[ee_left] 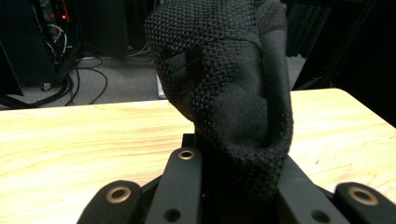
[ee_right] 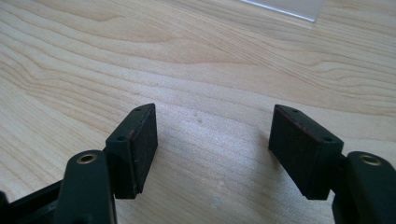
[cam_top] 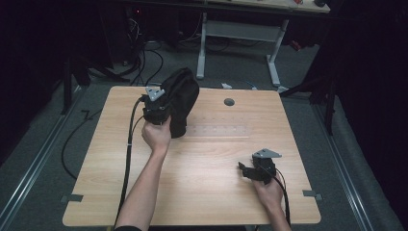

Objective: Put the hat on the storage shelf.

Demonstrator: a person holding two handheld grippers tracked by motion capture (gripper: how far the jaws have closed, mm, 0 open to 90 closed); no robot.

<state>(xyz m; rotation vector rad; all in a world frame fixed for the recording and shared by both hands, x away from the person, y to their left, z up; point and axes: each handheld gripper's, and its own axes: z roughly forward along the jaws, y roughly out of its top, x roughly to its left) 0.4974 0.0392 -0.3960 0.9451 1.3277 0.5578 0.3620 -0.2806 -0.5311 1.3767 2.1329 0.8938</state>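
High view: we see the left gripper [cam_top: 159, 108] raised near the far left part of the light wooden surface [cam_top: 202, 192], its jaws clamped on a black knitted garment [cam_top: 180, 98]. The garment hangs bunched from the gripper, and its lower edge reaches down to the surface or close to it; we cannot tell whether the two touch. The grey three-cornered plate [cam_top: 154, 92] sits on top of this gripper, and a black cable [cam_top: 129, 149] trails from it toward the near edge alongside the person's forearm.

Left gripper view: we look along the two black jaws, which stand close together with the garment [ee_left: 224, 93] pinched between them. The fabric shows a coarse, pebbled knit and rises in a folded mass above the jaws, with the wooden surface [ee_left: 70, 144] behind it.

High view, right side: the right gripper [cam_top: 250, 171] rests low over the near right part of the surface, well apart from the garment.

Right gripper view: we see its jaws standing wide apart, with bare wood [ee_right: 210, 93] between them. A clear, flat strip [ee_right: 285, 7] lies on the surface at the top edge of this view; in the high view it [cam_top: 219, 131] lies just beside the garment, near the middle of the surface.
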